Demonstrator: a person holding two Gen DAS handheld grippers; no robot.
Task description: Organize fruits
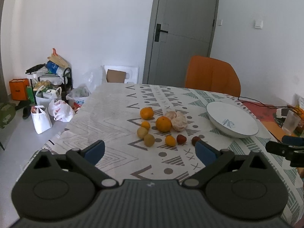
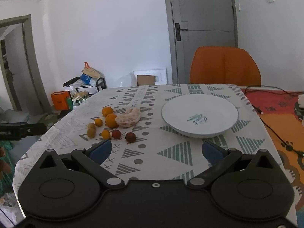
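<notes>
The fruits lie in a loose group on the patterned tablecloth, to the left of the white plate (image 2: 199, 114), which is empty and has a small blue-green drawing in its middle. Two bigger oranges (image 2: 111, 120) sit at the far side, one touching the peeled citrus (image 2: 128, 119) (pale, with white pith, curved open). Two small orange kumquats (image 2: 105, 134) lie nearer, one in the middle of the group and one in the front row. Two yellowish-green round fruits (image 2: 90, 133) stay at the left edge, close together. Two dark red fruits (image 2: 130, 137) are in the front row, the right one closest to the plate, but well apart from it.
</notes>
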